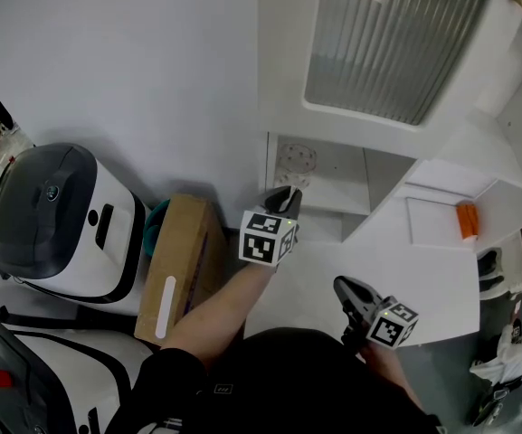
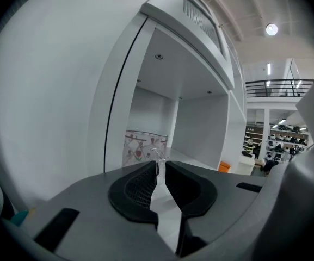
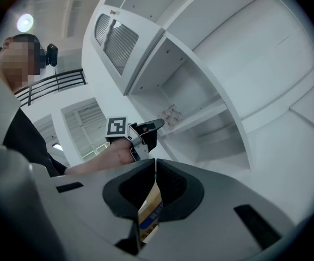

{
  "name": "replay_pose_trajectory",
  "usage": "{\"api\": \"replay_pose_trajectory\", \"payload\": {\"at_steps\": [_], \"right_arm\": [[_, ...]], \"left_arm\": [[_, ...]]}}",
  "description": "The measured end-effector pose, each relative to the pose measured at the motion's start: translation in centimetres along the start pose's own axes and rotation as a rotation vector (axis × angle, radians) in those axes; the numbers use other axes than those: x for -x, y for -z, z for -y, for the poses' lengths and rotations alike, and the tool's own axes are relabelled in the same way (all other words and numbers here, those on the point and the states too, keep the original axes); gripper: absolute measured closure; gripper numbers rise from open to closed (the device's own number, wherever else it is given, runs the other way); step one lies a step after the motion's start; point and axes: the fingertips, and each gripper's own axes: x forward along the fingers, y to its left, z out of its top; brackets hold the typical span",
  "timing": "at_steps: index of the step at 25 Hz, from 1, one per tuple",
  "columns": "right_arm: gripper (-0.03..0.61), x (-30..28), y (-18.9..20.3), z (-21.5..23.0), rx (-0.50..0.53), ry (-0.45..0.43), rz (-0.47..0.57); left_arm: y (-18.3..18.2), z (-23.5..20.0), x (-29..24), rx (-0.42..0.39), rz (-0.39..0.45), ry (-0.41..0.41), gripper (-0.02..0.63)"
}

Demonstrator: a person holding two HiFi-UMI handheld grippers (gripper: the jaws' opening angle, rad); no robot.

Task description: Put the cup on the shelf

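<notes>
A clear glass cup (image 1: 297,158) with a red flower pattern stands upright on the floor of an open white shelf compartment (image 1: 337,177), near its left wall. My left gripper (image 1: 289,193) reaches in from the front. In the left gripper view its jaws stand close together, shut on the cup's clear handle (image 2: 158,157), with the cup (image 2: 143,144) just beyond the tips. My right gripper (image 1: 344,286) hangs lower and nearer, over the white counter, shut with nothing between its jaws. From the right gripper view I see the left gripper (image 3: 154,125) at the cup (image 3: 171,115).
A ribbed-glass cabinet door (image 1: 387,43) hangs above the compartment. An orange object (image 1: 467,220) lies on a shelf to the right. A cardboard box (image 1: 184,260) and a white-and-black appliance (image 1: 52,220) stand to the left, below. The white counter (image 1: 423,283) spreads under the right gripper.
</notes>
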Motion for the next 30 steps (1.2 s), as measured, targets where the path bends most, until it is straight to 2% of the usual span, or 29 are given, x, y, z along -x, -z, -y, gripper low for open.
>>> {"api": "replay_pose_trajectory", "payload": {"at_steps": [7,9,12,16,18,20,25,30], "right_arm": [[0.561,0.3,0.1,0.1,-0.001,0.007,0.003],[0.561,0.5,0.1,0.3,-0.005,0.013,0.004],[0.561,0.4,0.4,0.2,-0.01,0.01,-0.001],[0.561,0.1,0.5,0.0,-0.01,0.001,-0.009],[0.561,0.1,0.4,0.0,-0.011,0.0,-0.01],[0.561,0.1,0.4,0.1,-0.011,0.0,-0.011],[0.561,-0.1,0.6,-0.2,-0.011,-0.009,-0.02],[0.561,0.2,0.7,0.2,-0.02,0.0,-0.015]], "left_arm": [[0.0,0.2,0.0,-0.045,-0.001,-0.031,0.555],[-0.2,0.3,0.3,-0.072,0.019,-0.039,0.547],[-0.7,0.4,0.8,-0.124,0.047,-0.055,0.498],[-1.6,0.7,2.4,-0.18,0.088,-0.082,0.494],[-1.7,1.0,3.1,-0.19,0.106,-0.082,0.503],[-1.3,1.3,3.1,-0.185,0.097,-0.057,0.592],[0.2,0.9,1.8,-0.152,0.016,-0.031,0.598],[0.1,0.2,0.7,-0.151,-0.004,-0.046,0.6]]}}
